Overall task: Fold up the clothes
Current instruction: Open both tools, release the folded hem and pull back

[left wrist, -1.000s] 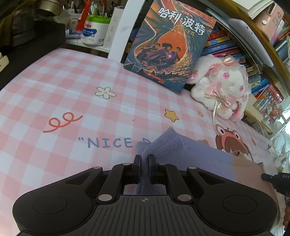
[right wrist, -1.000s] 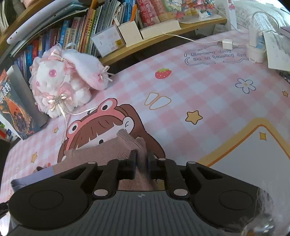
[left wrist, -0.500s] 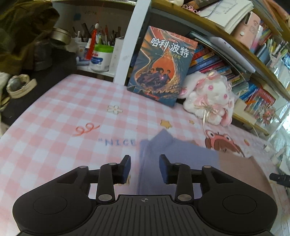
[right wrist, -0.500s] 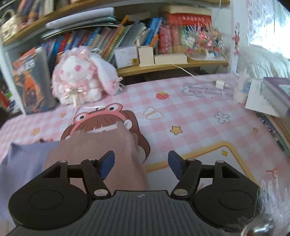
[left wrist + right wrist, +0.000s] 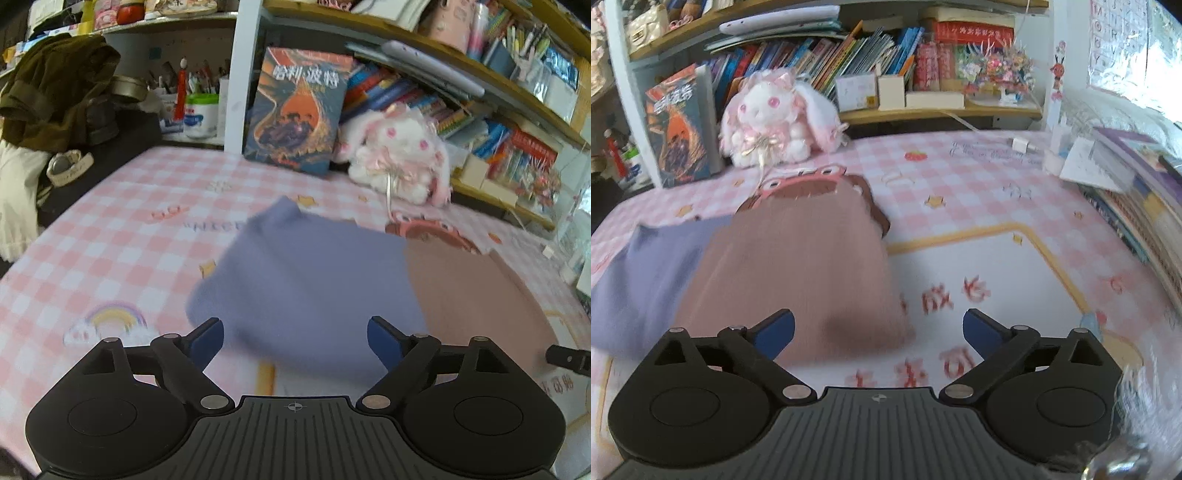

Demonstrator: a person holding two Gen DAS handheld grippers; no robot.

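The two-tone garment [image 5: 314, 280] lies flat mid-surface, long axis running left to right: purple half before the left gripper [image 5: 295, 338], brown half [image 5: 801, 266] before the right gripper [image 5: 879, 330]. Both pairs of fingers spread wide, holding nothing, each equally near its own end.

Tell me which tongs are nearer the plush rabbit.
Right, probably. The rabbit sits beyond the brown half of the cloth, the half in front of the right tongs. The left tongs face the purple half, with the rabbit off to their right.
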